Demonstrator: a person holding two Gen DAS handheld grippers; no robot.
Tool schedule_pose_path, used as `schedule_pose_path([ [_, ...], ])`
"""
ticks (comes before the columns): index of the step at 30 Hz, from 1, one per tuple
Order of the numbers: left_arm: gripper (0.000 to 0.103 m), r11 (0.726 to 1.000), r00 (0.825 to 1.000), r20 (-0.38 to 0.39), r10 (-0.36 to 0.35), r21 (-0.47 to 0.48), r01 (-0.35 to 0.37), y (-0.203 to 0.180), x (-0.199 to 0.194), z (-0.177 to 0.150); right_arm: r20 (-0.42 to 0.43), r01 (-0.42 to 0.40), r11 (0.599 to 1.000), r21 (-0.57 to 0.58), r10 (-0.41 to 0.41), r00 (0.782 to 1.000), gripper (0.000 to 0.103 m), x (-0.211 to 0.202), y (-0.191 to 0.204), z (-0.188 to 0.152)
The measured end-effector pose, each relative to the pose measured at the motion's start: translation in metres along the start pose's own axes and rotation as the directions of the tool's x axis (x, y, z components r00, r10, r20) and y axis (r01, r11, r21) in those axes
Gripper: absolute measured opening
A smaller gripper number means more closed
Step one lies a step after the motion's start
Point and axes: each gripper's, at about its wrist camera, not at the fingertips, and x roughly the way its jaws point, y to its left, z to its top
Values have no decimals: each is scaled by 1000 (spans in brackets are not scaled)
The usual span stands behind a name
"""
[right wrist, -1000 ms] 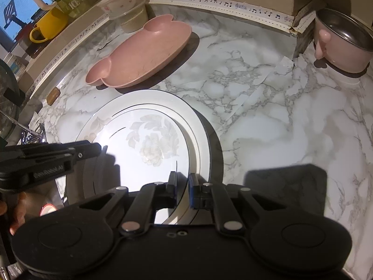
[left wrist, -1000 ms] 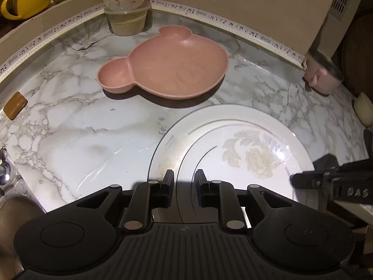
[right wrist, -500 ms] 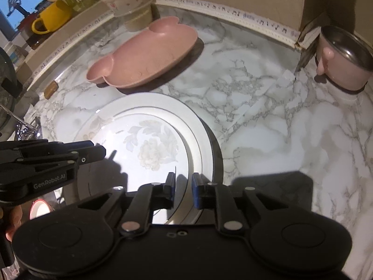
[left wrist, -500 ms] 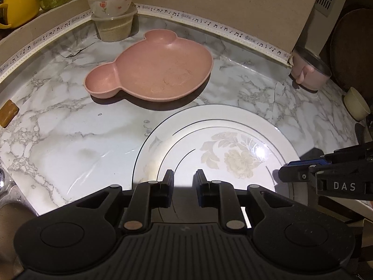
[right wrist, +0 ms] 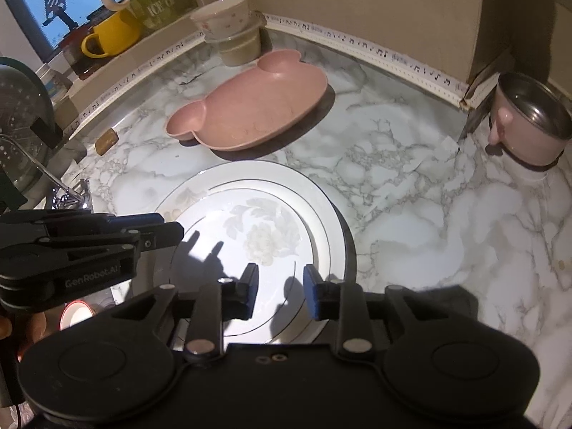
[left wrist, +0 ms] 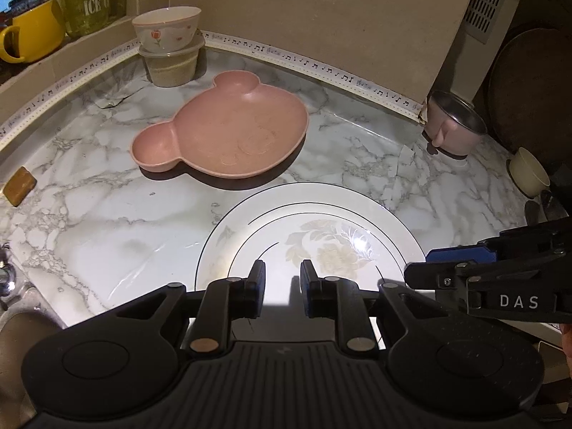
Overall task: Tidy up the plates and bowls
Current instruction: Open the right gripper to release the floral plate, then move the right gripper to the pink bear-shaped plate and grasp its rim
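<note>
The white floral plate (right wrist: 250, 225) lay flat on the marble surface (right wrist: 411, 214), just below the pink bear plate (right wrist: 250, 107). My right tongs (right wrist: 280, 289) had just been opening, nothing between them; my left tongs (left wrist: 282, 286) hung slightly parted, empty.

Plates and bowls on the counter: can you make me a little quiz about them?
1. True or false: the flowered bowl sits stacked on the tub.
2. What shape is the pink plate? A) a bear's head B) a star C) a square
3. Fill in: the mug on the ledge is coloured ____.

Key: 1 true; 2 A; 3 yellow.
</note>
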Motion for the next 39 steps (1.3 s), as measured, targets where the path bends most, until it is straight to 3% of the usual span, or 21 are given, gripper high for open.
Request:
schedule_pose_path([
  [2, 20, 1000, 1000, 6, 5, 1, -5, -1, -5, 0, 10, 1, 1000, -4, -1, 1000, 30, -4, 2, 0],
  [4, 28, 1000, 1000, 18, 9, 4, -9, -2, -10, 1, 19, -1, 1000, -7, 1, 1000, 30, -8, 5, 0],
  [5, 43, 1000, 1000, 23, 14, 2, -14, -2, -12, 1, 23, 1, 1000, -8, -1, 1000, 32, -10, 6, 0],
  [6, 65, 1000, 999, 31, 18, -2, -18, -2, -15, 1, 29, 3, 1000, -10, -3, 1000, 33, -12, 8, 0],
  [8, 78, 1000, 997, 67, 23, -3, -23, -2, -23, 1, 36, 7, 1000, -17, -7, 999, 36, -14, 10, 0],
  [13, 78, 1000, 995, 99, 19, 19, -21, -1, -36, 4, 67, 12, 999, -36, -10, 998, 53, -25, 18, 4],
  [16, 78, 1000, 994, 110, 18, 13, -19, 2, -41, 6, 94, 9, 999, -40, -5, 996, 71, -34, 21, 8],
  [23, 85, 999, 994, 108, 28, -30, -25, 11, -41, 12, 129, 12, 996, -87, -1, 992, 89, -44, 23, 22],
  [26, 103, 997, 992, 122, 30, -81, -21, 18, -38, 17, 131, 5, 994, -106, 9, 991, 94, -42, 20, 32],
  [30, 103, 990, 982, 171, 83, -126, -62, 25, -38, 26, 156, 24, 992, -124, -5, 988, 103, -38, 13, 46],
  [33, 103, 986, 971, 198, 138, -122, -115, 26, -37, 35, 203, 43, 984, -171, -8, 979, 103, -36, 9, 58],
  [39, 103, 982, 965, 207, 164, -126, -140, 31, -27, 57, 240, 58, 981, -185, -12, 971, 103, -26, -3, 83],
])
